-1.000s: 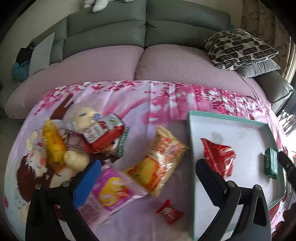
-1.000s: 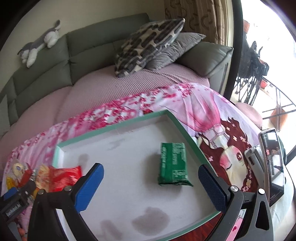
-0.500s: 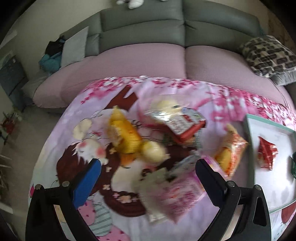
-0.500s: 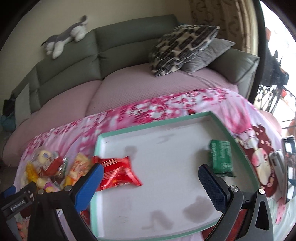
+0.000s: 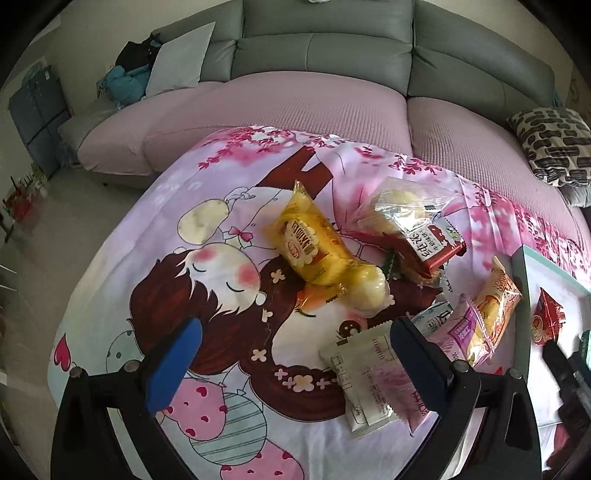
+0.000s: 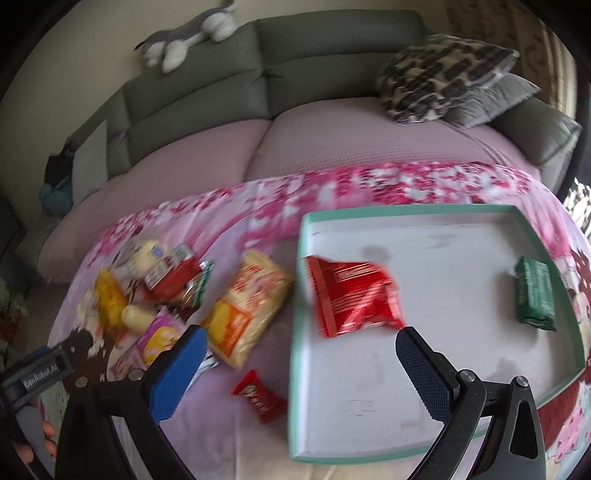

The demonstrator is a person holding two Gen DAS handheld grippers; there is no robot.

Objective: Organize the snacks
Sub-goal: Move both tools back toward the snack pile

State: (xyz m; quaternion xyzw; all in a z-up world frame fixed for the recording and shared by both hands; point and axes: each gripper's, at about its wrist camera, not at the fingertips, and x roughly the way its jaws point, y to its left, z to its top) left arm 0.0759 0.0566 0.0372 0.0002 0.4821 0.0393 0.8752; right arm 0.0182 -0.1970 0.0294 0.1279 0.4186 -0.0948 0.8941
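Observation:
Loose snacks lie on the pink cartoon cloth. In the left wrist view a yellow packet (image 5: 310, 243), a clear bag of pale buns (image 5: 402, 206), a red packet (image 5: 424, 247) and a white sachet (image 5: 362, 380) lie ahead. My left gripper (image 5: 295, 354) is open and holds nothing, and its right finger overlaps the sachet. In the right wrist view the teal-rimmed tray (image 6: 300, 295) holds a red packet (image 6: 354, 295) and a green packet (image 6: 535, 295). My right gripper (image 6: 301, 365) is open above the tray's left edge, near a small red candy (image 6: 258, 395) and an orange-cream packet (image 6: 251, 302).
A grey sofa with a pink cover (image 5: 295, 99) curves behind the cloth. Patterned cushions (image 6: 439, 74) sit at its right end and a plush toy (image 6: 184, 33) lies on the backrest. A hand (image 6: 37, 439) holds the left gripper (image 6: 48, 365) at the left edge.
My left gripper has swung left, from the tray to the snack pile. My right gripper has swung left too, from the green packet to the tray's left edge. Both stay open.

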